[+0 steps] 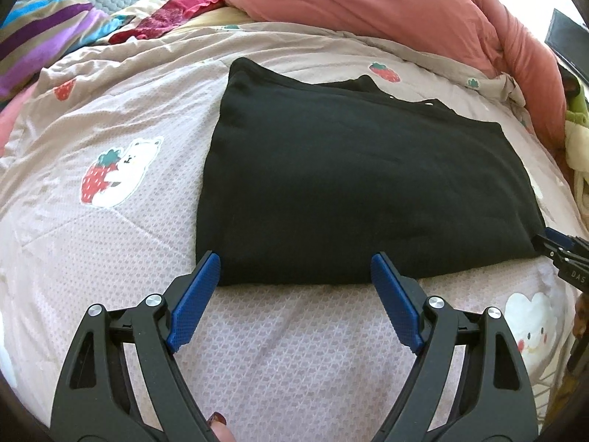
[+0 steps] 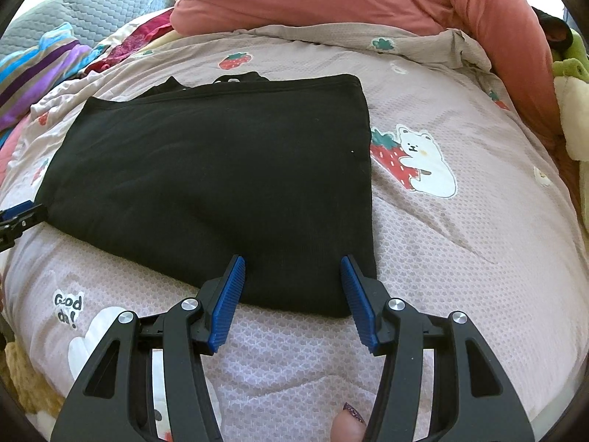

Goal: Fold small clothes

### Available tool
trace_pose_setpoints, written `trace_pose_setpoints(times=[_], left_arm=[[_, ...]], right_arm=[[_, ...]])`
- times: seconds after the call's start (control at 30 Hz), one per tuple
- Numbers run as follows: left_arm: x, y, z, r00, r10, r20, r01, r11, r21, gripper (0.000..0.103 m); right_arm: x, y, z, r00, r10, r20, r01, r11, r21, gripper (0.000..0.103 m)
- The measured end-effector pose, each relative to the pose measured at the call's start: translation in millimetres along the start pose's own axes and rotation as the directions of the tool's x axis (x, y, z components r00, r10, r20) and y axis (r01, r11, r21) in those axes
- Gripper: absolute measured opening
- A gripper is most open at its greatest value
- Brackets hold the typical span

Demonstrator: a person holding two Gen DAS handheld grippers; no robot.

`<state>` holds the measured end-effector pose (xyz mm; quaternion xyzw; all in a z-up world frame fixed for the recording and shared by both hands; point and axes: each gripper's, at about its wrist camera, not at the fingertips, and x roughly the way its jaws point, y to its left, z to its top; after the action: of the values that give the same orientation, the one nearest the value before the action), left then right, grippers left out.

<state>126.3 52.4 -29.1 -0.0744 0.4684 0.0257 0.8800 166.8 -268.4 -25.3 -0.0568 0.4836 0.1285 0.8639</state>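
A black garment (image 1: 349, 180) lies folded flat on the pink patterned bedspread (image 1: 110, 258); it also shows in the right wrist view (image 2: 221, 184). My left gripper (image 1: 294, 265) is open, its blue pads at the garment's near left edge, with nothing between them. My right gripper (image 2: 292, 269) is open at the garment's near right corner, the fingertips resting over the cloth edge. The right gripper's tip shows at the right edge of the left wrist view (image 1: 559, 254), and the left gripper's tip at the left edge of the right wrist view (image 2: 22, 217).
A salmon-pink duvet (image 1: 386, 3) is heaped along the back. Striped and red clothes (image 1: 44, 37) lie at the back left, beside a grey quilted pillow (image 2: 103, 3). A green plush toy (image 2: 570, 103) sits at the right edge.
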Motion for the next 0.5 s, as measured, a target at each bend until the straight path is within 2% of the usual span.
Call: trace_pose_setpoints(times=[0.2, 0.3, 0.5], left_arm=[[1, 4, -8, 1.000, -0.001, -0.017, 0.001, 1.000, -0.018, 0.076], [-5, 3, -11, 1.000, 0.003, -0.004, -0.003, 1.000, -0.024, 0.076], [-19, 1, -13, 1.000, -0.002, 0.016, 0.002, 1.000, -0.029, 0.076]], right_arm=[[-3, 1, -2, 1.000, -0.010, -0.001, 0.010, 1.000, -0.003, 0.054], [-4, 0, -3, 1.000, -0.009, -0.008, 0.009, 1.000, 0.001, 0.060], [-8, -3, -8, 1.000, 0.006, -0.029, -0.005, 1.000, 0.020, 0.062]])
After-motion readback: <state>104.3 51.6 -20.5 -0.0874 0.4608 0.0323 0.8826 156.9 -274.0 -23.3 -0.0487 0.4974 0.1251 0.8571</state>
